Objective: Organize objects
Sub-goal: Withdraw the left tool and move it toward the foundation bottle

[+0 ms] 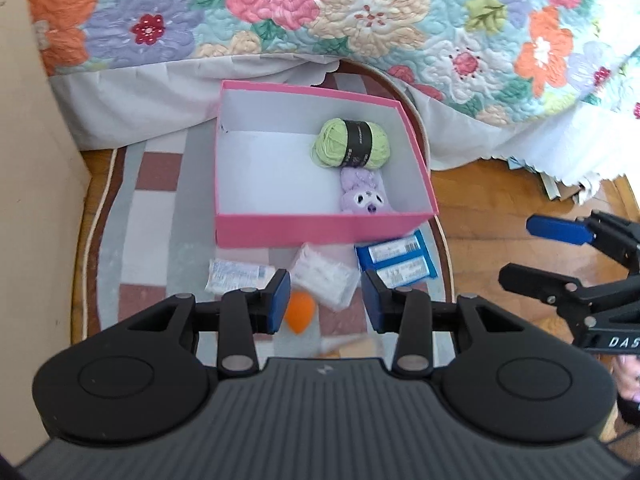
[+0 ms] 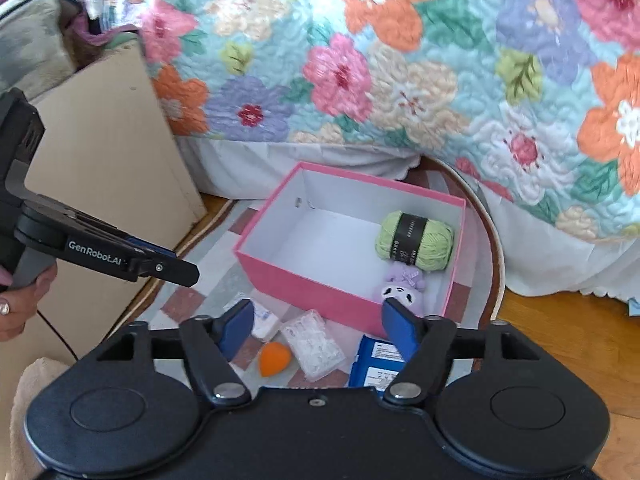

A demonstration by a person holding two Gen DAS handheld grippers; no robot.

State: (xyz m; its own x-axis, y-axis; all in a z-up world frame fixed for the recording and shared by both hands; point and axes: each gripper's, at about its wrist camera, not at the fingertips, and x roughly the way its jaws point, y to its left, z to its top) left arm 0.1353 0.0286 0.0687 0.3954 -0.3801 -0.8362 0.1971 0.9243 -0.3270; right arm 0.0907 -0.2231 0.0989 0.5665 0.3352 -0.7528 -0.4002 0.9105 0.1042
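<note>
A pink box (image 1: 280, 230) (image 2: 304, 284) sits on a checked rug and holds a green yarn ball (image 1: 352, 143) (image 2: 416, 240) and a purple plush toy (image 1: 366, 196) (image 2: 402, 284). In front of it lie a white packet (image 1: 236, 276) (image 2: 264, 320), a clear plastic pack (image 1: 326, 276) (image 2: 314, 344), an orange egg-shaped sponge (image 1: 300, 312) (image 2: 274, 358) and a blue packet (image 1: 400, 260) (image 2: 376, 364). My left gripper (image 1: 326, 300) is open and empty above the clear pack and sponge. My right gripper (image 2: 318, 332) is open and empty above the same items.
A floral quilt (image 1: 360, 20) (image 2: 400, 80) hangs over the bed behind the box. A beige cardboard panel (image 1: 28, 120) (image 2: 104, 152) stands at the left. The round rug (image 1: 160, 208) lies on a wood floor (image 1: 500, 220). The right gripper shows at the left view's right edge (image 1: 568, 248).
</note>
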